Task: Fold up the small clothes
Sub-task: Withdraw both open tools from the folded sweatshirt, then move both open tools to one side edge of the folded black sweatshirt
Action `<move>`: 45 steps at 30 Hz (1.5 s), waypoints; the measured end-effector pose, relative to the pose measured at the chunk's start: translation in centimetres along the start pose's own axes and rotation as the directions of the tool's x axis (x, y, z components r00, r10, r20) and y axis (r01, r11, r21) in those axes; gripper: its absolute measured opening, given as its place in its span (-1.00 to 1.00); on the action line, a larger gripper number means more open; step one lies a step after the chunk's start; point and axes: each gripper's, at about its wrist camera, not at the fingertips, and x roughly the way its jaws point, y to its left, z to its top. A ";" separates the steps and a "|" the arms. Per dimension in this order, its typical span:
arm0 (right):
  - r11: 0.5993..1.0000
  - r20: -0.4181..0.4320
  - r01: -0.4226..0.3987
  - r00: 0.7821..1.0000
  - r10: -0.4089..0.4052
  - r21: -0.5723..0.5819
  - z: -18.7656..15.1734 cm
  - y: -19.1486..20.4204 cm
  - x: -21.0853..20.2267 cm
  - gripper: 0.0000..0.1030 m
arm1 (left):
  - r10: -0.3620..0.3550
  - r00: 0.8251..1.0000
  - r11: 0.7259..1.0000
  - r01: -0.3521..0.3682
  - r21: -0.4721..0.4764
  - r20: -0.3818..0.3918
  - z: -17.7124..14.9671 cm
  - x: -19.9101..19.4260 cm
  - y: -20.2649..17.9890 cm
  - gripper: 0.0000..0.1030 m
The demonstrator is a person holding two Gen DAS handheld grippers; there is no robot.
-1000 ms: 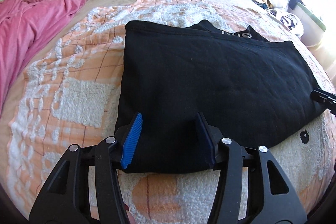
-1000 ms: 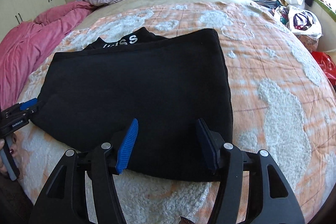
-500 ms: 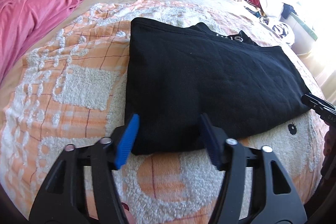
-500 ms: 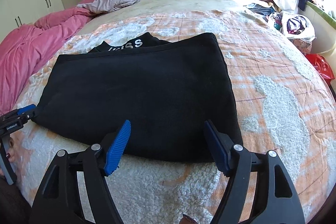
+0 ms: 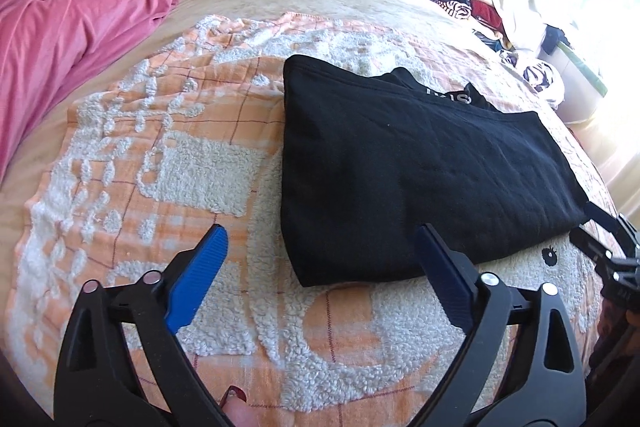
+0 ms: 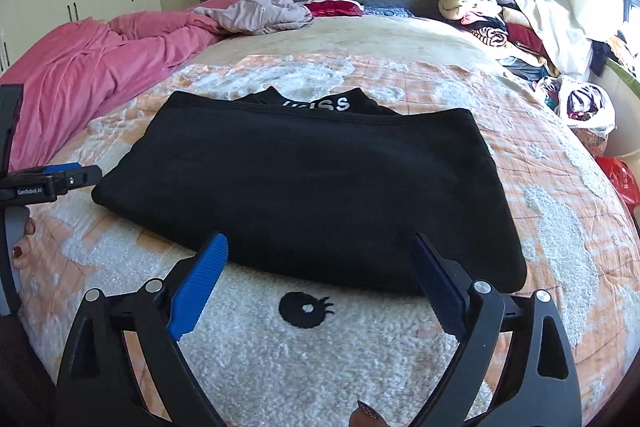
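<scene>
A folded black garment (image 5: 400,179) lies flat on the blanket (image 5: 168,163) near the bed's front edge. The left claw (image 5: 320,247) hovers just off its near left corner, jaws widening, nothing between them. The right claw (image 6: 320,259) hangs just short of the garment's near edge, jaws likewise widening and holding nothing. The garment is soft knit, roughly rectangular, with white lettering at its far edge. The blanket is fleecy, orange checks with nubbly white patches.
</scene>
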 end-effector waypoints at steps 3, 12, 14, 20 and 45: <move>0.999 0.006 -0.014 1.000 0.014 -0.045 0.0 1.9 0.2 0.84 | 0.006 1.000 1.000 -0.006 -0.002 0.004 0.1 -0.1 0.3 0.82; 0.972 0.001 -0.032 0.999 0.033 -0.233 -0.2 8.6 1.7 0.85 | 0.076 0.997 0.997 -0.076 -0.012 0.012 0.5 -0.1 1.8 0.82; 0.962 -0.004 -0.048 0.999 0.049 -0.268 -0.2 10.0 2.3 0.85 | 0.086 0.996 0.996 -0.086 -0.020 0.011 0.5 0.0 2.3 0.82; 0.928 -0.011 -0.027 1.000 0.025 -0.371 -0.1 13.4 4.1 0.91 | 0.113 0.994 0.992 -0.113 -0.049 -0.005 0.5 0.7 3.5 0.82; 0.850 -0.024 0.059 0.996 -0.084 -0.523 3.1 19.4 12.6 0.91 | 0.090 0.996 0.976 -0.088 -0.200 0.002 2.9 1.8 7.0 0.82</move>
